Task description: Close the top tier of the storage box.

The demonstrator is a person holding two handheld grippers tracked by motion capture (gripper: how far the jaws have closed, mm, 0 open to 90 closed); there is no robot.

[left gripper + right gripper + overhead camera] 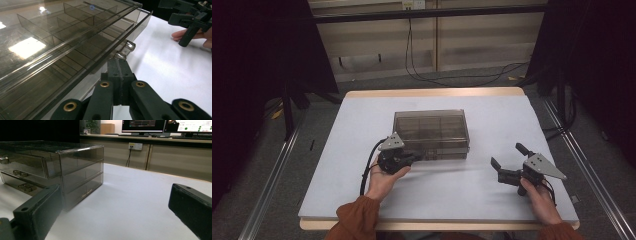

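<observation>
Two claws frame your job: left claw (119, 65) clenched at a clear drawer knob (125, 50) of the stiff, slippery, brittle plastic organizer (432, 132) mid-bench (492, 195); right claw (508, 159) released.

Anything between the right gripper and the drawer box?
Nothing visible. The right gripper, jaws open, points at the smoked drawer box across bare white table. The left gripper is shut at a clear drawer handle on the front.
</observation>
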